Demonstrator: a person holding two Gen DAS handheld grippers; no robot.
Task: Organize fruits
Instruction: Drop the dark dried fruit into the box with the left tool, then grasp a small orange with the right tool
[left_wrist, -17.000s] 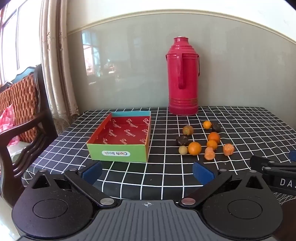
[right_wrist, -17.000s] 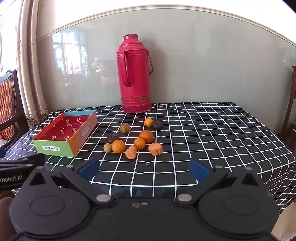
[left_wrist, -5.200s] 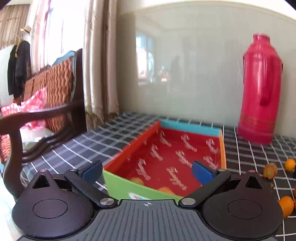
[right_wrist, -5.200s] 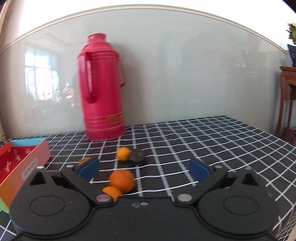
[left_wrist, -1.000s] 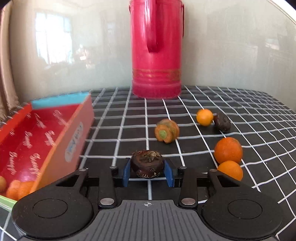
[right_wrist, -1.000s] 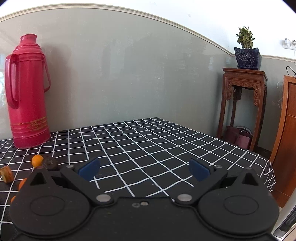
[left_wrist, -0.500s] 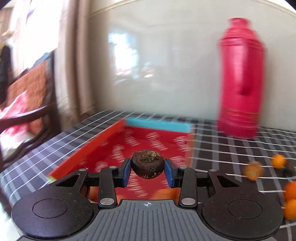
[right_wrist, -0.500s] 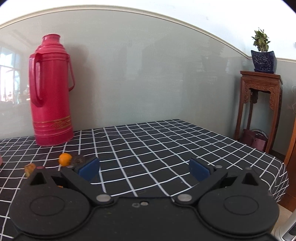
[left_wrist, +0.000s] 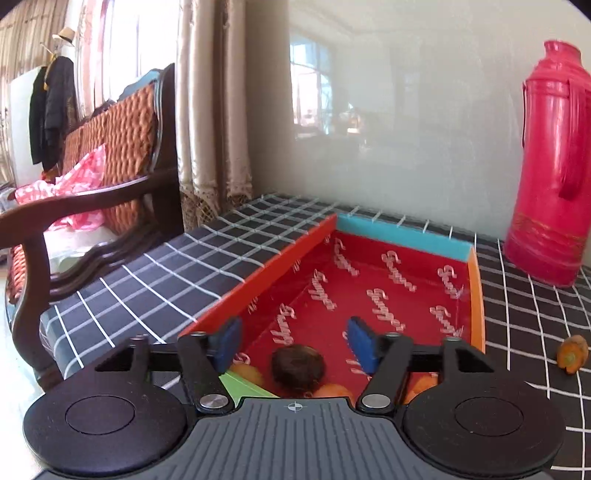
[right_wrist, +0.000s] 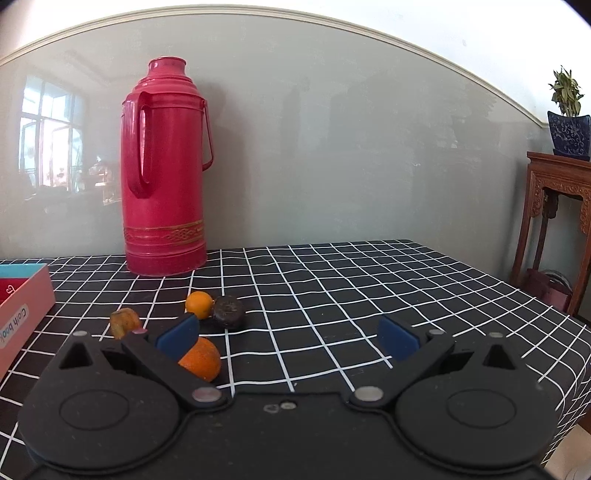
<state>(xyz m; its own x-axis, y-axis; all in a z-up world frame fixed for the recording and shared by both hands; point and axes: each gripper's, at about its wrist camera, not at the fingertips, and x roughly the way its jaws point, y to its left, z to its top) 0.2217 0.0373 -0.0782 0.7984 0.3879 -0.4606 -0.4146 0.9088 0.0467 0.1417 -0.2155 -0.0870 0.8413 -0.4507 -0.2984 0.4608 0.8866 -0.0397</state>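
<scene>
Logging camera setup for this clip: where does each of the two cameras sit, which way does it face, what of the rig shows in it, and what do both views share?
Left wrist: sits on the left gripper, looking down into the red box; its own jaws, just opened, frame a dark fruit lying free.
Right wrist: sits on the right gripper, facing across the checked table toward the wall; its own open fingers show, nothing between.
Shared: the red thermos, the box and the table.

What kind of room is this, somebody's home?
Most likely a lived-in home, perhaps a dining or sitting room: a table under a checked cloth with a red thermos flask, a cushioned wooden armchair by curtains, and a potted plant.
</scene>
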